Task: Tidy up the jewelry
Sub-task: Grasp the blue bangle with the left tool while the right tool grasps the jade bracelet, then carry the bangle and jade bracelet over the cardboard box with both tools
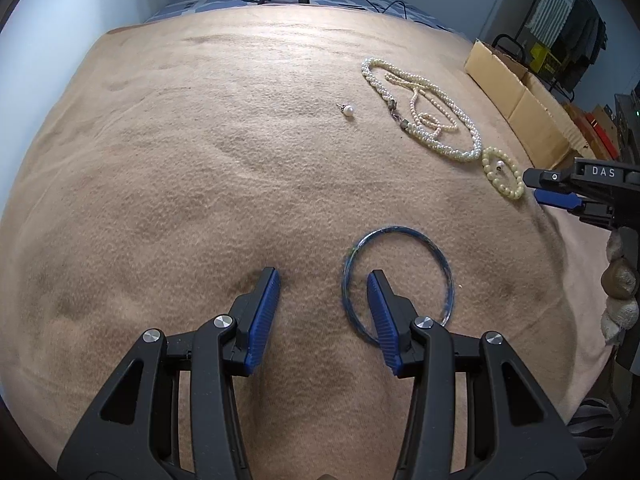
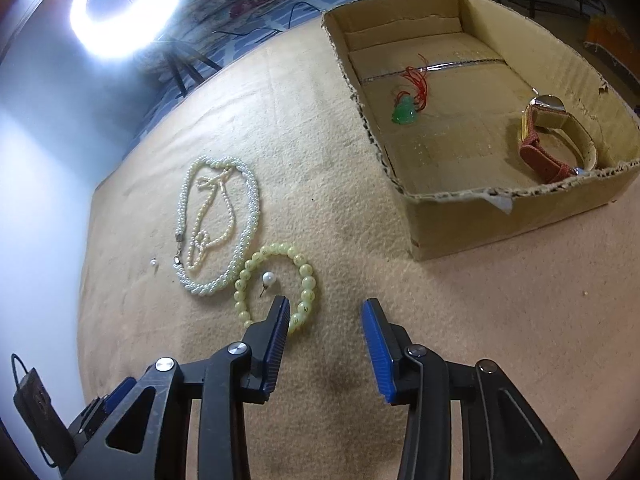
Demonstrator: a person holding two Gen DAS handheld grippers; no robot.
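Overhead, blue bangle (image 1: 397, 278) — thin, scuffed, flat on blanket (image 1: 200, 160).

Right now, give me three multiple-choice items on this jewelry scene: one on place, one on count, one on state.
1. Where is the green pendant?
A. in the cardboard box
B. on the blanket
C. between the jaws

2. How many loose pearl earrings lie on the blanket?
A. one
B. two
C. four

3. The left gripper is:
A. clamped on the necklace
B. open, one finger inside the blue bangle
C. shut, empty

Answers: A, it lies on the box floor; B, one lies alone, one inside the bead bracelet; B, its jaws stand apart.
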